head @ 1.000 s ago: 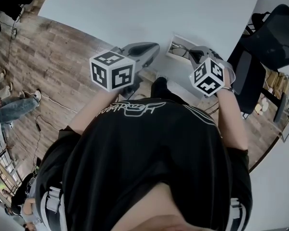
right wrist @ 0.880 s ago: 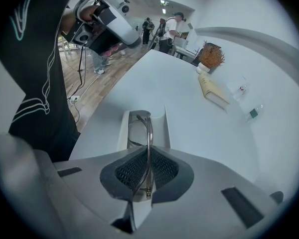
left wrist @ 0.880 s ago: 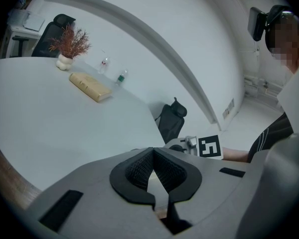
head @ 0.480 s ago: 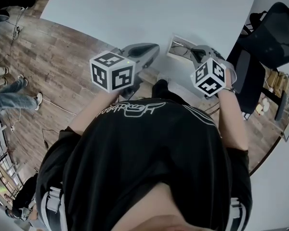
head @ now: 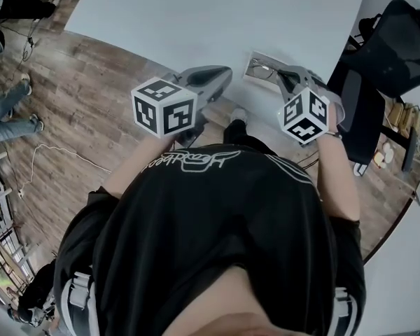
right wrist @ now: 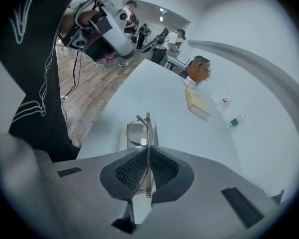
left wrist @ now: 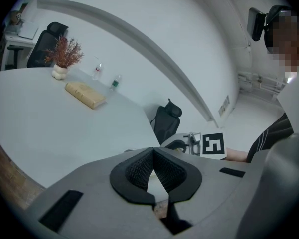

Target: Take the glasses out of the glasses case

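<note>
Head view: I see two grippers at the tabletop's point(head: 196, 19) near edge, my left gripper point(head: 220, 75) and my right gripper point(head: 283, 77), which is over one glasses case point(head: 255, 65). Left gripper view: jaws together, empty. Right gripper view: jaws pinch one pair of glasses point(right wrist: 136, 133) by a temple, lenses just above the case.

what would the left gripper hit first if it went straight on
Likely the white table top: the left gripper points low across it, nothing nearer in line, though depth is unclear.
</note>
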`<action>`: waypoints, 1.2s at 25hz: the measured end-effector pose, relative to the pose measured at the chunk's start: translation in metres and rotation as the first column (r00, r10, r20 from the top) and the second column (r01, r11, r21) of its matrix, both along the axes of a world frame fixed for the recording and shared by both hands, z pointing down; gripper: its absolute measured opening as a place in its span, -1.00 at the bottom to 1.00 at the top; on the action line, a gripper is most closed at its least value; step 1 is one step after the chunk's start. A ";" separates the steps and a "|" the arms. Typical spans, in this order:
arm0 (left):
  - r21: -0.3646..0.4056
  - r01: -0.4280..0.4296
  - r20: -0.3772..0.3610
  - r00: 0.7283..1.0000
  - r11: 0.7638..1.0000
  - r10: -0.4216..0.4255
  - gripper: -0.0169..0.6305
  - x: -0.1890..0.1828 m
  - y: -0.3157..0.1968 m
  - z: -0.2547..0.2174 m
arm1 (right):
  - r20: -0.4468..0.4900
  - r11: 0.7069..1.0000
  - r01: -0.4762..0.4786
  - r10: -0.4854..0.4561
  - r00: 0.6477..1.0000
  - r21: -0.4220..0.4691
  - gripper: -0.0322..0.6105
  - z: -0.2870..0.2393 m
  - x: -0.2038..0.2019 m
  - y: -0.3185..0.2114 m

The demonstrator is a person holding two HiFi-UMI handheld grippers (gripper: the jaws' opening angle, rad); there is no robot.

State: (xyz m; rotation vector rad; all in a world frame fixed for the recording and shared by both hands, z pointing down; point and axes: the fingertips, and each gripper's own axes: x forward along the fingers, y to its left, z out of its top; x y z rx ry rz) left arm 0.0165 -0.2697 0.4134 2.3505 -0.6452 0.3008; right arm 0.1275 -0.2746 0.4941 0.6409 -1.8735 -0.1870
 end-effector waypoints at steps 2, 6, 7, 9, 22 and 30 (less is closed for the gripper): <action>0.015 -0.005 0.000 1.000 1.000 0.005 -0.92 -0.001 0.003 -0.005 | 0.013 0.999 -0.016 0.015 1.000 0.028 -0.87 -0.010 -0.001 0.001; 0.040 -0.013 -0.004 1.000 0.999 0.014 -0.92 -0.005 0.010 -0.016 | 0.063 0.992 -0.063 0.057 0.996 0.108 -0.87 -0.036 -0.005 0.007; 0.046 -0.016 -0.006 1.000 0.999 0.016 -0.92 -0.004 0.012 -0.019 | 0.074 0.988 -0.076 0.067 0.995 0.131 -0.87 -0.043 -0.006 0.009; 0.060 -0.023 -0.011 1.000 0.998 0.024 -0.92 -0.003 0.017 -0.025 | 0.101 0.979 -0.105 0.089 0.991 0.177 -0.87 -0.057 -0.005 0.015; 0.149 -0.079 -0.048 0.995 0.986 0.087 -0.92 -0.024 0.074 -0.067 | 0.437 0.868 -0.358 0.190 0.879 0.344 -0.87 -0.156 -0.020 0.088; 0.187 -0.157 -0.069 0.983 0.970 0.173 -0.92 -0.030 0.132 -0.084 | 0.757 0.822 -0.522 0.188 0.626 0.227 -0.87 -0.197 -0.031 0.162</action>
